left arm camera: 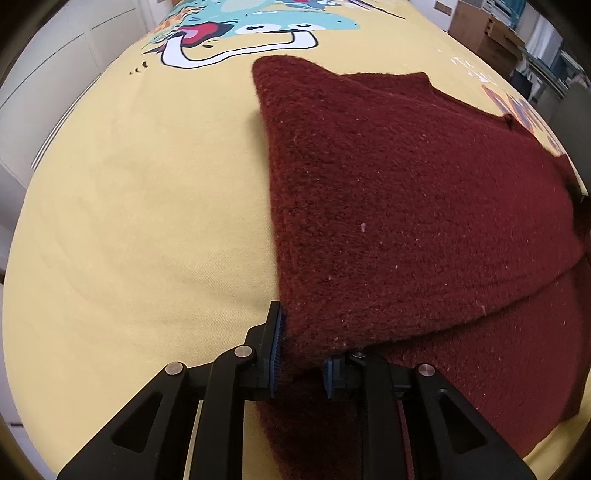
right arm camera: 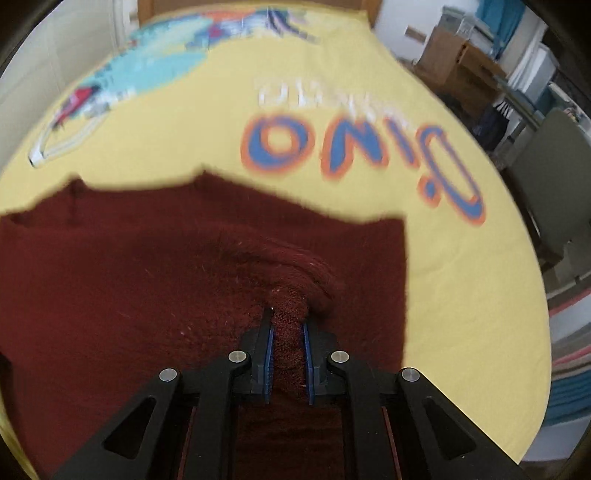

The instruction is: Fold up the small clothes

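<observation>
Left gripper: the left gripper (left arm camera: pixel 301 356) came in low at the near edge of the sheet, its two blue-padded fingers (left arm camera: pixel 275 354) pinched on the near corner of the sweater's folded top layer.
Sweater: the sweater (left arm camera: pixel 406 206) was dark red knit and lay on the sheet (left arm camera: pixel 129 221), toward its right side in the left view; a top layer was folded over a lower one that showed beneath it at the near right.
Sheet: it was yellow, with a cartoon print (left arm camera: pixel 258 26) at the far edge and blue-and-orange lettering (right arm camera: pixel 354 151) past the sweater's far edge in the right view.
Right gripper: the right gripper (right arm camera: pixel 288 354) also pointed forward over the sweater, fingers narrow and clamped on a raised bunch of knit, with ridges of cloth running off from the pinch.
Surroundings: white cabinet doors (left arm camera: pixel 55 66) stood left of the sheet; cardboard boxes (right arm camera: pixel 461 62) and shelving stood off its far right corner, blurred in the right view.
</observation>
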The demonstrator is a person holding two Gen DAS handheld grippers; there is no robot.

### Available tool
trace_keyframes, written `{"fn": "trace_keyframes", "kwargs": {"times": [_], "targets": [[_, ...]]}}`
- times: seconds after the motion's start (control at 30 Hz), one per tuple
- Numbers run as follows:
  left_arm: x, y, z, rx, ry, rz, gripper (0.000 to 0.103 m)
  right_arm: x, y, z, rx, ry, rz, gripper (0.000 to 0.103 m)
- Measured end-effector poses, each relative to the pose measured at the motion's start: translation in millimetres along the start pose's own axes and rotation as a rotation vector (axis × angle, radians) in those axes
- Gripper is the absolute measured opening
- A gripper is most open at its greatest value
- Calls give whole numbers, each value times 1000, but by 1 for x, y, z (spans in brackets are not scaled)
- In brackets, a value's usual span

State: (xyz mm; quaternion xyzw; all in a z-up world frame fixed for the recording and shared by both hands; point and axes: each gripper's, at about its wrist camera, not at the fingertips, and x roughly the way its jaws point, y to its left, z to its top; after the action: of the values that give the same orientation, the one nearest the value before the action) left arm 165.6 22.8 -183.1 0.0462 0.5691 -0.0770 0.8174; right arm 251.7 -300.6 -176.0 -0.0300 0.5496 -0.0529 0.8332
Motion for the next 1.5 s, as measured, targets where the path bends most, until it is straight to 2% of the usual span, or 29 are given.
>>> {"fn": "trace_keyframes", "kwargs": {"times": [0.07, 0.13, 0.2, 0.23, 0.27, 0.3, 0.33, 0.37, 0.4, 0.47, 0.63, 0.73, 0.83, 0.87, 0.97, 1.1, 1.17, 1.27, 1.37, 1.5], "targets": [[0, -1, -2, 3, -5, 0, 19, 12, 1, -11, -9, 23, 1, 18], [-1, -4, -2, 26, -8, 8, 20, 11, 2, -13, -19, 0, -19, 24], [-1, -4, -1, 33, -4, 45, 30, 9, 0, -13, -35, -11, -53, 45], [-2, -4, -1, 35, -4, 75, 44, 7, -1, -13, -34, -13, -63, 50], [-4, -2, 0, 36, -7, 110, 65, 5, -4, -13, -22, -15, -58, 57], [-9, 0, -1, 28, -16, 130, 74, 1, -8, -13, -5, -16, -45, 63], [-17, 4, -2, 1, -32, 102, 92, -4, -14, -15, 25, -23, -18, 67], [-24, 7, -4, -20, -45, 78, 100, -9, -18, -16, 40, -34, -1, 78], [-33, 11, -6, -35, -61, 68, 100, -14, -21, -18, 52, -53, 15, 81], [-54, 12, -12, -24, -100, 71, 102, -26, -23, -25, 52, -82, 29, 82], [-102, -15, -9, 33, -220, 12, 102, -54, -18, -43, 61, -151, 49, 88], [-107, -46, 11, 67, -255, -52, 102, -70, -1, -47, 37, -189, 82, 103], [-81, -82, 28, 70, -252, -64, 102, -87, 25, -51, -30, -240, 100, 103], [-72, -80, 40, 66, -244, -65, 102, -90, 36, -51, -58, -250, 98, 103], [-38, -98, 54, 41, -183, -65, 102, -84, 57, -48, -91, -251, 99, 103], [8, -92, 58, 37, -111, -23, 102, -61, 75, -45, -93, -238, 93, 103], [15, -86, 49, 59, -128, 8, 102, -40, 80, -48, -110, -244, 24, 103], [12, -81, 42, 65, -149, 12, 102, -9, 71, -57, -80, -176, 19, 103], [6, -66, 35, 84, -175, 83, 102, -4, 48, -66, -4, -190, 64, 102], [9, -44, 23, 53, -170, 48, 102, -4, 31, -71, -12, -195, 38, 102]]}}
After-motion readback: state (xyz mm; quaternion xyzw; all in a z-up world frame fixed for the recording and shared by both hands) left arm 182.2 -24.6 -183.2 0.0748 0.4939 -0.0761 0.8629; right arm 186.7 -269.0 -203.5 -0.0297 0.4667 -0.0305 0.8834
